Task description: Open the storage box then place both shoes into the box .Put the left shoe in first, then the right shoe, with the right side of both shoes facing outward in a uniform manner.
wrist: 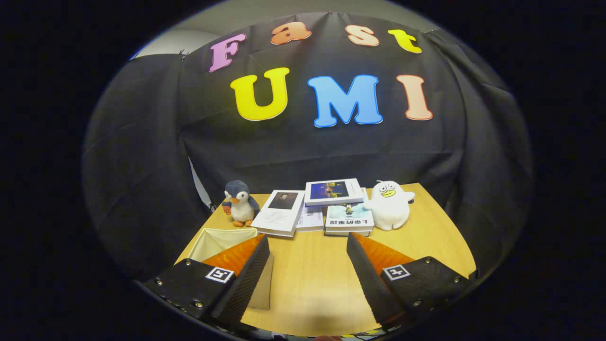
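Storage box: I see the storage box [215, 239] on the near left part of the worktop, its top open and its pale lining showing; my left finger covers much of its near side, and one beige wall drops down just right of that finger.
Shoes: I cannot make out any shoe from here.
Hand-held gripper: the hand-held gripper [307, 265] stands wide open with nothing between its fingers [246, 279]; bare wood shows in the gap.
Finger positions: the left finger sits over the box's right corner, the right finger over open worktop well apart from the box.
Worktop: the worktop [312, 279] is light wood and runs back to the black cloth wall.
Books: beyond the fingers lies a cluster of books [315, 208], some stacked, one with a dark portrait cover nearest the box side.
Penguin toy: a grey and white penguin toy [240, 202] stands upright just left of the books, behind the box.
White duck toy: a white duck toy [390, 204] stands upright, touching the right end of the books.
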Action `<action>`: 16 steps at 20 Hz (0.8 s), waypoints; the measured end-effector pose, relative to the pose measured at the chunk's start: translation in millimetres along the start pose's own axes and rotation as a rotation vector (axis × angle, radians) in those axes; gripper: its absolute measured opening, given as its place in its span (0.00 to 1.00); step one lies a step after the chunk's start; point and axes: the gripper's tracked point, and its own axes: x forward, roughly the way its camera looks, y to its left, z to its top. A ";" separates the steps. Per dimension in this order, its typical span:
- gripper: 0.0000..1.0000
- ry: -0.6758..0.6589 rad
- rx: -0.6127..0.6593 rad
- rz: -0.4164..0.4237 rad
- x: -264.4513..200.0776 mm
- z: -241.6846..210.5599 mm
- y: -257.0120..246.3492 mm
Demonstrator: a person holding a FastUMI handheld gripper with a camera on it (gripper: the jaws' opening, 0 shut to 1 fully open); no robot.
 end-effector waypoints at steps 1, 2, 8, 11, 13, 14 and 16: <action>0.98 -0.023 0.003 -0.010 -6.6 2.9 -11.0; 0.99 -0.049 0.006 -0.023 -12.5 5.7 -22.6; 0.99 -0.188 0.001 -0.141 -46.6 7.8 -91.4; 0.99 -0.257 0.007 -0.203 -51.2 7.6 -121.0; 0.98 -0.281 0.022 -0.220 -54.3 5.8 -133.6; 0.98 -0.288 0.030 -0.224 -56.6 4.4 -138.9; 0.99 -0.293 0.038 -0.232 -57.4 2.7 -147.5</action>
